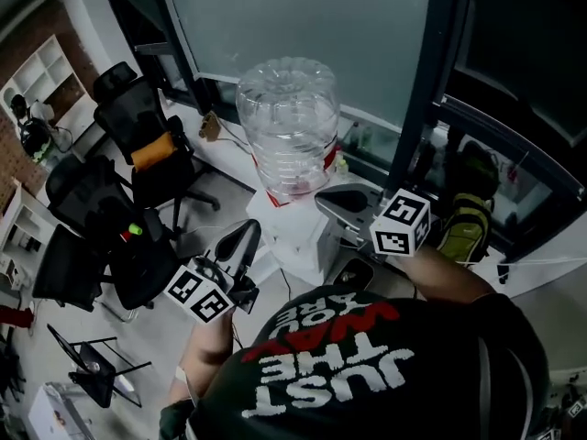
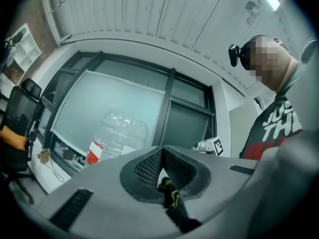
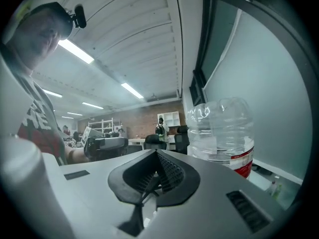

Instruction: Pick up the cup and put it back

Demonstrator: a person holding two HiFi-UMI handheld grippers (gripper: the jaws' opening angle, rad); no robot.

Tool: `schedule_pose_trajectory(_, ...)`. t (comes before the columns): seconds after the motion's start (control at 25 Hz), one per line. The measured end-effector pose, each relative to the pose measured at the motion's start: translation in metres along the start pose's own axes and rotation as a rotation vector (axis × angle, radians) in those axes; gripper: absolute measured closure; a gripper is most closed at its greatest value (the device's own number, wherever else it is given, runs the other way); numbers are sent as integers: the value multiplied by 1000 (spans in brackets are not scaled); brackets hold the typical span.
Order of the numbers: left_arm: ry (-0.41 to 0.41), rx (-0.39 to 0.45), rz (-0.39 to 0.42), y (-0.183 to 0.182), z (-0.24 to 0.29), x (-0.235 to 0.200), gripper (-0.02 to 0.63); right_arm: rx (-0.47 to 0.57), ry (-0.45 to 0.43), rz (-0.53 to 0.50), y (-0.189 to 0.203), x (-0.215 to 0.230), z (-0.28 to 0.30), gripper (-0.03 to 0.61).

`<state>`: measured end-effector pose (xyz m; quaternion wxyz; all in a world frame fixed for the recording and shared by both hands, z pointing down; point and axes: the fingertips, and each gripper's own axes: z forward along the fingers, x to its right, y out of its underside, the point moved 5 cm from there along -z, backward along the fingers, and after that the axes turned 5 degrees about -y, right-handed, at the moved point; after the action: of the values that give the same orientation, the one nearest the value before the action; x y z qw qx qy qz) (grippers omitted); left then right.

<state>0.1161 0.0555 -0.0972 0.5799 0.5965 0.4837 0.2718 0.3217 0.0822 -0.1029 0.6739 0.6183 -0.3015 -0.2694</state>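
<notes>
Water bottle [image 1: 288,122] (clear), left gripper [image 1: 248,232], right gripper [image 1: 328,200]

Clear water jug [image 1: 287,108] with red label [image 1: 295,191], black chair [image 1: 138,108] with orange cushion [image 1: 151,149], black shirt [image 1: 440,356] lettered white and red.

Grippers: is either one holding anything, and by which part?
Nothing is held. The left gripper and the right gripper both have their jaws closed together with nothing between them.
</notes>
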Motion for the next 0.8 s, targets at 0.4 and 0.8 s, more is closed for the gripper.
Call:
schedule_pose_trajectory(0.4, 2, -12, -3, 5, -3, -25, 606, -24, -10, -60, 9, 2, 25, 546)
schedule_pose_trajectory(0.8, 7, -7, -17, 8, 2, -33, 606, -43, -11, -71, 13, 9, 29, 546)
